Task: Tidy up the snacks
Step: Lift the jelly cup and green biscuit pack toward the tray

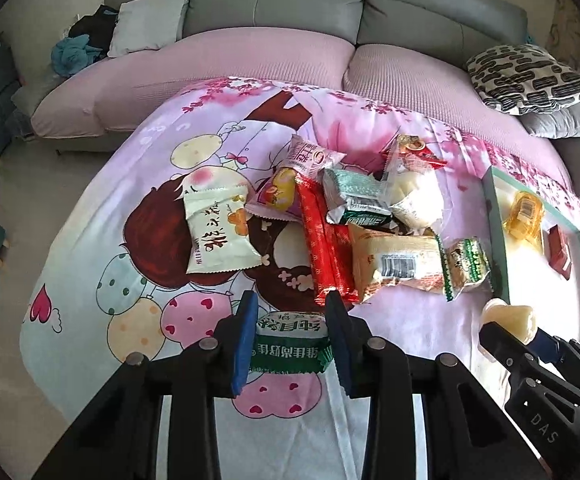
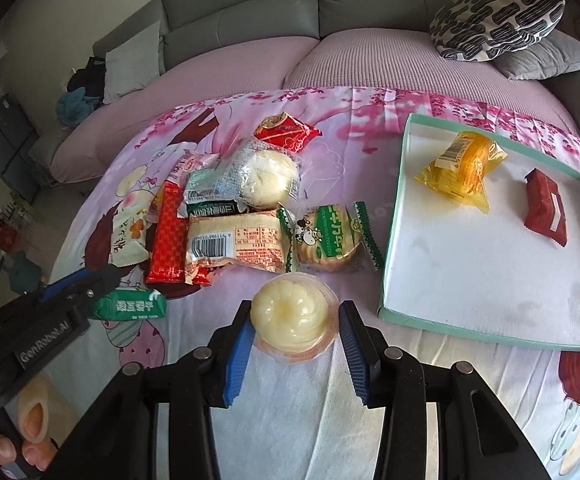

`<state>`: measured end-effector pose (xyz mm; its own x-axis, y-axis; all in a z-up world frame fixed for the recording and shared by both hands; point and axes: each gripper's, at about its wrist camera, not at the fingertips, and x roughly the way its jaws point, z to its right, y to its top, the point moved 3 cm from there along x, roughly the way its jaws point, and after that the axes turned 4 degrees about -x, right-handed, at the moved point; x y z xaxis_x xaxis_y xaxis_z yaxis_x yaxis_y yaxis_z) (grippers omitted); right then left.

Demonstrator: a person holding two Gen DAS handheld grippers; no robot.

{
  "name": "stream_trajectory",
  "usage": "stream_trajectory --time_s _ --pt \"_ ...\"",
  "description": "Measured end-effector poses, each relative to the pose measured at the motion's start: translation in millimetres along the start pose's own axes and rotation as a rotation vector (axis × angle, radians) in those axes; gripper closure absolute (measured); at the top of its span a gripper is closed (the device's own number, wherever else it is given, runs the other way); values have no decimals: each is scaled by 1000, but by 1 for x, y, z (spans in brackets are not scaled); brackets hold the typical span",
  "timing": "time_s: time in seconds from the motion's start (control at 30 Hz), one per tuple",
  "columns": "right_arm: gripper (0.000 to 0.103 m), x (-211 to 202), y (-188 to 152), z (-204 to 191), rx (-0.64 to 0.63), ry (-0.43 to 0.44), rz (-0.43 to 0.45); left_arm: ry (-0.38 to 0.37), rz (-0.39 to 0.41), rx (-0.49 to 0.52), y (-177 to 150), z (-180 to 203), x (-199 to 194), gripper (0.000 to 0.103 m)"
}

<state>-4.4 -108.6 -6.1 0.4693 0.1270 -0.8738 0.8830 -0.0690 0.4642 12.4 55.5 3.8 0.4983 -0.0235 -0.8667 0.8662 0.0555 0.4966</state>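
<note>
Snacks [image 1: 354, 216] litter a cartoon-print sheet [image 1: 122, 200] before a grey sofa [image 1: 282, 4]; left tool [image 1: 290, 344] clamps a green packet [image 1: 290, 346], right tool [image 2: 294, 340] a jelly cup [image 2: 292, 312].

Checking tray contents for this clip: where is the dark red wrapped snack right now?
In the right wrist view, the dark red snack lies inside the teal-rimmed tray, near its right wall, right of the yellow-wrapped snack.

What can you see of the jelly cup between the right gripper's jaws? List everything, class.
The jelly cup is a small clear plastic cup of pale yellow, swirl-moulded jelly, its orange-printed sealed lid facing down. It is held base-up in the right gripper, both blue jaws pressing its sides, above the cartoon-print cloth, just in front of the snack pile and left of the tray.
</note>
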Motion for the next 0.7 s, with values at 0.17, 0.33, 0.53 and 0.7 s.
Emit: stream_trajectory --time_s 0.17,0.33,0.53,0.7 --pt "58 3 -3 4 16 -1 -20 -10 0 -13 -1 -1 -2 67" --pt "58 -8 0 8 27 6 10 -31 38 -12 4 1 -19 67" --pt "58 -22 3 15 38 17 45 -35 80 27 14 21 -38 67" --pt "58 -31 4 34 76 13 67 -70 100 109 26 59 -47 67"
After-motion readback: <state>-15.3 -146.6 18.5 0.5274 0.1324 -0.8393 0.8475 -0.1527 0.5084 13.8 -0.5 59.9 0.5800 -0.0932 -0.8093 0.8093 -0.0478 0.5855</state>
